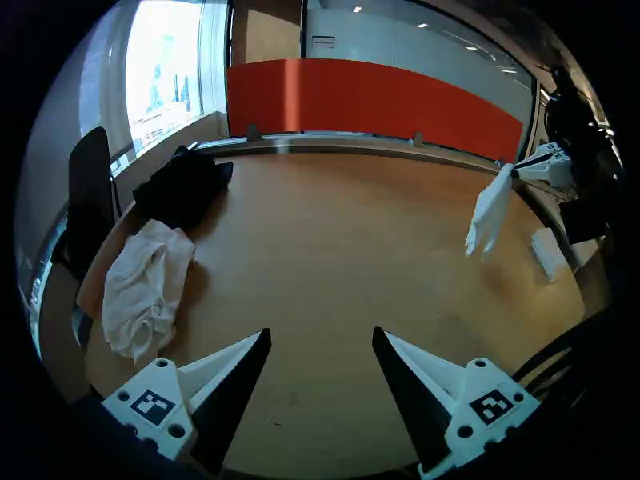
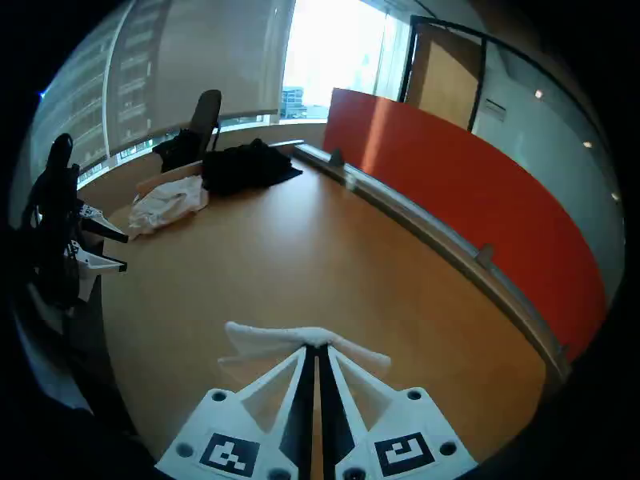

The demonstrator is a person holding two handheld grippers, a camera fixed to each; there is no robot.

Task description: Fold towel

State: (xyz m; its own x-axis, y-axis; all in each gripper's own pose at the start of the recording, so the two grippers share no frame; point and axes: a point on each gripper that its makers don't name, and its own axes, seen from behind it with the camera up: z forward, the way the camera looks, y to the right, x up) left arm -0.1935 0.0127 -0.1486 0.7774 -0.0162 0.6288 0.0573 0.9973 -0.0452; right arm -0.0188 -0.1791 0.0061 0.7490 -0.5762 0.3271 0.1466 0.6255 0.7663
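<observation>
A small white towel point(image 1: 488, 212) hangs limp above the wooden table point(image 1: 344, 240), pinched at its top by my right gripper point(image 1: 514, 168) at the far right. In the right gripper view the same towel point(image 2: 264, 338) spreads to both sides of the closed fingertips of the right gripper point(image 2: 316, 350). My left gripper point(image 1: 321, 336) stands open low over the table's near edge, with nothing between its fingers. From the right gripper view it point(image 2: 124, 252) appears at the far left, jaws apart, held by a person's dark-sleeved hand.
A crumpled pile of white cloth point(image 1: 148, 288) lies at the table's left side, with a black garment point(image 1: 184, 188) behind it. A folded white piece point(image 1: 550, 252) rests near the right edge. A red partition point(image 1: 376, 100) lines the back; a dark chair point(image 2: 204, 116) stands by the window.
</observation>
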